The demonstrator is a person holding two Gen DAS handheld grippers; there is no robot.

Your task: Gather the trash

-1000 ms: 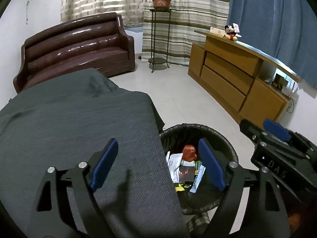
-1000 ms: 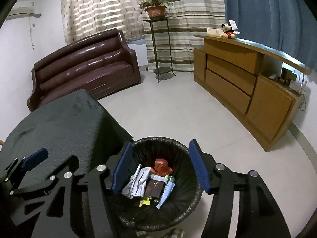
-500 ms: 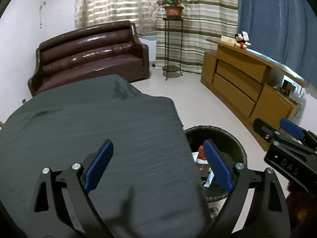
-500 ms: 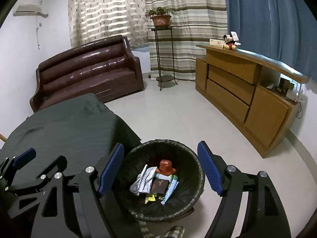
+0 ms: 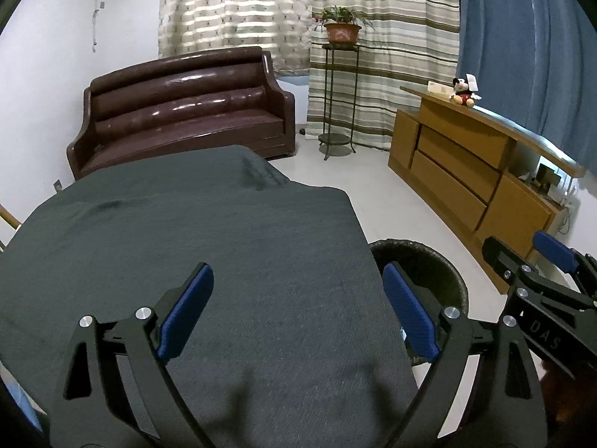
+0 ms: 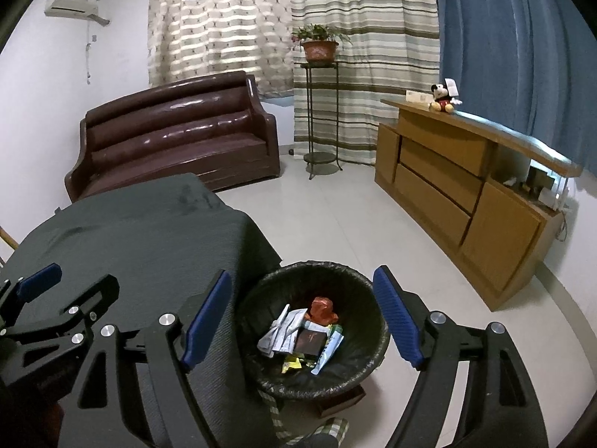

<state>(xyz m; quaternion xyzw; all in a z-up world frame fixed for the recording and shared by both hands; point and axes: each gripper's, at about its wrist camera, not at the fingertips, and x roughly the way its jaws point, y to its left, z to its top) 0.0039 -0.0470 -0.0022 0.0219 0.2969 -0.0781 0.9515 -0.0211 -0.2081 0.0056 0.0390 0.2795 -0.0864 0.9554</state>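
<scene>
Tiled floor, black-lined bin (image 6: 313, 332) — crumpled wrappers (image 6: 302, 332) inside

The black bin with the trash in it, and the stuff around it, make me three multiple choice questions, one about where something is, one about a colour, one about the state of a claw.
1. Where does the round black-lined trash bin stand?
A. on the brown leather sofa
B. on the floor beside the grey-cloth-covered table
C. on the wooden sideboard

2. What colour is the crumpled wrapper at the top of the trash pile?
A. red-orange
B. purple
C. pale blue

3. How is the right claw?
A. shut on a wrapper
B. shut, empty
C. open, empty

Answers:
1 B, the right wrist view shows it on the pale floor tiles against the table's corner.
2 A, it lies red-orange above the white papers.
3 C, its blue pads stand wide apart with only the bin seen between them.
</scene>
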